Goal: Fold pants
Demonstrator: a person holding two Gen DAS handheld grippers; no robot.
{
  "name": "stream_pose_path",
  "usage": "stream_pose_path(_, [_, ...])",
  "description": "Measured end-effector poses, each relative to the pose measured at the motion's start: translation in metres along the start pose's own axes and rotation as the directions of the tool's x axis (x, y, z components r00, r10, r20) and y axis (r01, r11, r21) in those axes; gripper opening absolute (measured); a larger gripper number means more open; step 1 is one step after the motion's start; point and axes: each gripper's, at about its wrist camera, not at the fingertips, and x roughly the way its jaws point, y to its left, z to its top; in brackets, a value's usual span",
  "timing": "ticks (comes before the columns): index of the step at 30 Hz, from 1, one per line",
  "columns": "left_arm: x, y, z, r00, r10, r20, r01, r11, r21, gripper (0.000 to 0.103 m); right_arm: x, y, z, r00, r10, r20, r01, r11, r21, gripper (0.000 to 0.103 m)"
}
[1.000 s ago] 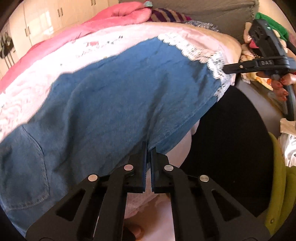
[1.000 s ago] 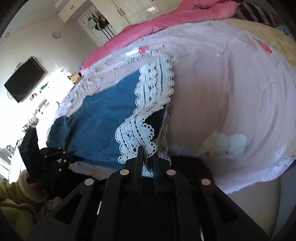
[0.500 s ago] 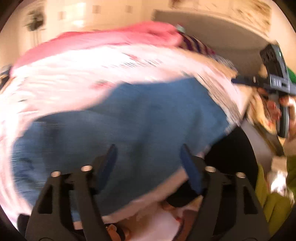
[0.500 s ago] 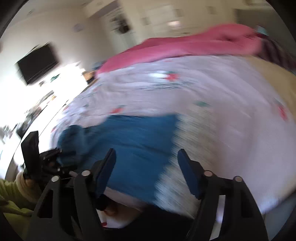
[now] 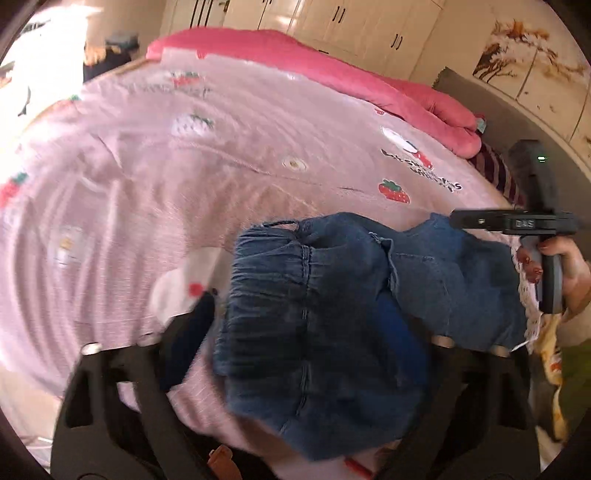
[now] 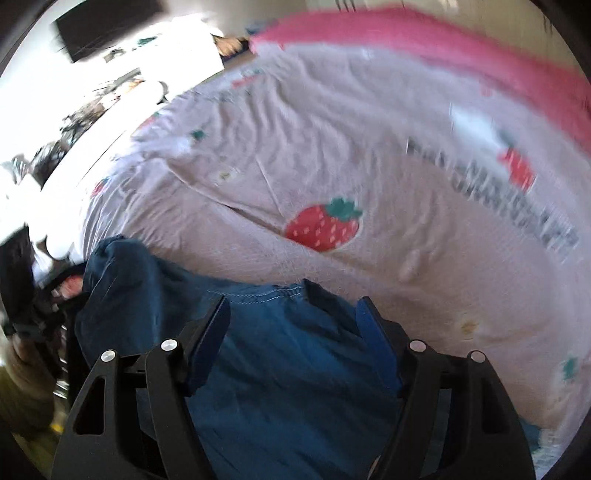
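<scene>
Bedroom, bed (image 5: pixel 258 155) covered by a pale pink strawberry-print sheet (image 6: pixel 369 155), cream wardrobe doors (image 5: pixel 332 18) along the back wall. Denim pants (image 5: pixel 325 302) lie bunched on the near edge of the bed, partly folded over themselves; gathered elastic waistband faces the left wrist camera, a belt loop sticks up at the top of the bundle. From the right wrist view the same pants (image 6: pixel 280 369) show a stitched hem edge running across just ahead of the claw. Left claw (image 5: pixel 295 328) wide open, jaws spread either side of the waistband, denim between them, not pinched; whether the pads touch the cloth cannot be told. Right claw (image 6: pixel 291 339) also wide open, blue-padded fingers (image 6: pixel 208 339) apart with denim lying between and under them, nothing clamped. In the left view the right claw's body (image 5: pixel 517 221) sits just beyond the far-right end of the pants, held by the person's hand (image 5: pixel 554 266). White lace trim (image 5: pixel 528 306) peeks out at the right end of the pants under that hand. Rolled pink blanket (image 5: pixel 332 74) lies along the far side of the bed, well behind the pants. Dark TV (image 6: pixel 107 26) on the wall far left of the pants in the right view. Both views are motion blurred.
</scene>
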Motion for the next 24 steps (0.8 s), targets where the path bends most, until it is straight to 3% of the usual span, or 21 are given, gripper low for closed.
stream_pose_path(2, [0.008,0.003,-0.001,1.000,0.028,-0.013,-0.028,1.000,-0.014,0.045,0.015,-0.008,0.001,0.996,0.065,-0.055,-0.062,0.997,0.051,0.012])
stream_pose_path(3, [0.010,0.007,0.000,1.000,0.018,-0.016,-0.019,0.999,-0.033,0.044,0.018,-0.006,0.002,0.996,0.061,-0.060,-0.058,0.997,0.047,0.007])
stream_pose_path(4, [0.011,0.011,-0.001,1.000,0.009,-0.015,-0.010,0.999,-0.048,0.039,0.020,-0.004,0.002,0.998,0.040,-0.048,-0.039,0.999,0.035,0.007])
stream_pose_path(8, [0.012,0.016,0.001,1.000,0.007,-0.009,-0.007,0.999,-0.045,0.038,0.010,0.005,0.016,0.998,-0.015,0.068,0.015,1.000,0.005,0.006])
stream_pose_path(11, [0.012,0.017,0.003,1.000,0.018,-0.002,-0.018,0.999,-0.042,0.038,0.024,0.007,0.023,0.996,-0.062,0.067,0.063,0.998,-0.019,0.006])
stream_pose_path(13, [0.012,0.017,0.002,1.000,0.024,0.003,-0.024,0.999,-0.035,0.038,0.040,0.007,0.019,0.993,-0.104,0.048,0.107,0.993,-0.052,0.006])
stream_pose_path(16, [0.013,0.017,-0.001,0.999,0.041,0.005,-0.040,0.999,-0.024,0.041,0.035,0.003,0.009,0.992,-0.071,0.102,0.075,0.997,-0.035,0.011])
stream_pose_path(19, [0.005,0.019,-0.003,0.999,0.040,0.016,-0.040,0.998,-0.041,0.046,-0.006,-0.013,-0.007,0.975,-0.023,0.220,0.014,0.999,0.044,0.038])
stream_pose_path(21, [-0.006,0.019,-0.005,0.998,0.048,0.040,-0.046,0.998,-0.045,0.050,-0.038,-0.022,-0.021,0.956,-0.017,0.294,-0.002,0.998,0.066,0.044])
stream_pose_path(24, [-0.032,0.008,-0.004,0.985,0.132,0.113,-0.134,0.991,0.007,0.057,-0.098,-0.045,-0.056,0.918,-0.052,0.392,0.004,0.992,0.123,0.057])
